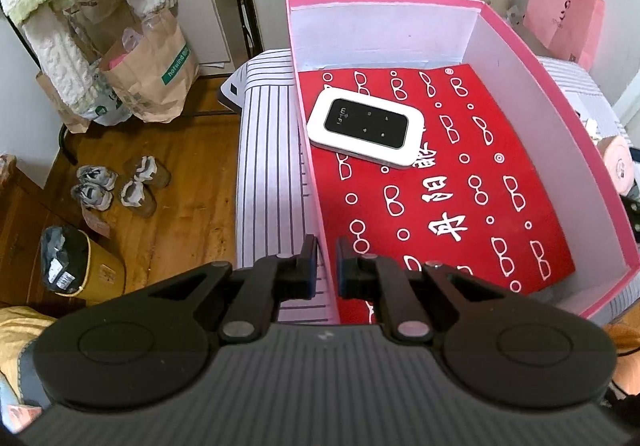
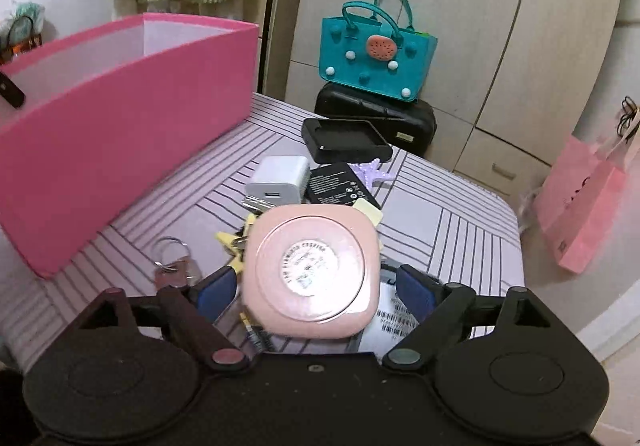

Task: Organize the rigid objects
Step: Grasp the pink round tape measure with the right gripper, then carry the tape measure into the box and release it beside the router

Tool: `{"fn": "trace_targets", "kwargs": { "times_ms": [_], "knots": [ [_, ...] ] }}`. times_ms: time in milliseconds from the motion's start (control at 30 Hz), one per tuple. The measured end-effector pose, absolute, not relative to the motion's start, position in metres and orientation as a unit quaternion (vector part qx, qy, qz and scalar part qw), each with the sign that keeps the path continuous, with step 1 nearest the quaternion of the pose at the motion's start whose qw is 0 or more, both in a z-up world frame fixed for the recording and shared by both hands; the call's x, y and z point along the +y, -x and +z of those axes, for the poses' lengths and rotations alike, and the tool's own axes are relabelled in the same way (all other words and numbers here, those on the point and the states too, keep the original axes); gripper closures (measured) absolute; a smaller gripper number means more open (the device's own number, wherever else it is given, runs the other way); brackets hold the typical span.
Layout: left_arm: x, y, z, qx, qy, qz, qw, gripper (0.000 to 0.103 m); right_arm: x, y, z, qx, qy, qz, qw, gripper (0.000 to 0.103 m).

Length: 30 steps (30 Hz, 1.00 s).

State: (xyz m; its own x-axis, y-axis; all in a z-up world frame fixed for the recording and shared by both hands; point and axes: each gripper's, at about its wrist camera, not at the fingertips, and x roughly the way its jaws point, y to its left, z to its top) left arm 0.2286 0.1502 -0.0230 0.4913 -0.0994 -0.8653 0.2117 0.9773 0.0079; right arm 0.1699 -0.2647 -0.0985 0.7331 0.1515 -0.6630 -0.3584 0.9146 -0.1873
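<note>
My left gripper point(image 1: 326, 266) is shut on the near left wall of the pink box point(image 1: 520, 94), one finger on each side of it. Inside the box a white WiFi router point(image 1: 364, 128) lies on a red patterned sheet point(image 1: 440, 186). In the right wrist view my right gripper point(image 2: 316, 286) stands wide open around a pink rounded-square case point(image 2: 312, 270), with a gap at each pad. The case sits over a pile on the striped cover: a white charger point(image 2: 278, 182), a black battery point(image 2: 340, 186), a black cradle point(image 2: 344, 140), yellow clips point(image 2: 230, 238) and a key ring point(image 2: 172, 258). The pink box point(image 2: 120, 134) stands to the left.
A teal handbag point(image 2: 376, 58) sits on a black case point(image 2: 376, 114) behind the bed's far edge. A pink paper bag point(image 2: 584, 206) hangs at the right by the wardrobe. Left of the bed on the wooden floor are shoes point(image 1: 116, 186), paper bags point(image 1: 148, 78) and a bin point(image 1: 76, 266).
</note>
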Motion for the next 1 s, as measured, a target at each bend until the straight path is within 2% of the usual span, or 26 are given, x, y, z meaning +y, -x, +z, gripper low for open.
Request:
{"fn": "trace_targets", "kwargs": {
  "times_ms": [67, 167, 400, 567, 767, 1000],
  "knots": [
    [0.148, -0.228, -0.023, 0.497, -0.066, -0.090, 0.860, 0.095, -0.265, -0.175, -0.100, 0.334, 0.149, 0.139, 0.920, 0.014],
    [0.145, -0.228, -0.021, 0.499, -0.079, -0.092, 0.858, 0.095, -0.266, -0.179, -0.099, 0.339, 0.132, 0.155, 0.918, 0.024],
    [0.144, -0.224, -0.019, 0.498, -0.088, -0.094, 0.858, 0.095, -0.266, -0.188, -0.089, 0.370, 0.110, 0.168, 0.907, 0.025],
    [0.145, -0.222, -0.018, 0.495, -0.091, -0.097, 0.859, 0.095, -0.262, -0.188, -0.069, 0.357, 0.106, 0.173, 0.912, 0.025],
    [0.148, -0.219, -0.015, 0.493, -0.087, -0.105, 0.859, 0.095, -0.251, -0.189, -0.026, 0.324, 0.081, 0.203, 0.921, 0.025],
    [0.149, -0.218, -0.014, 0.494, -0.094, -0.116, 0.857, 0.094, -0.203, -0.203, 0.029, 0.309, 0.055, 0.319, 0.894, 0.024]
  ]
}}
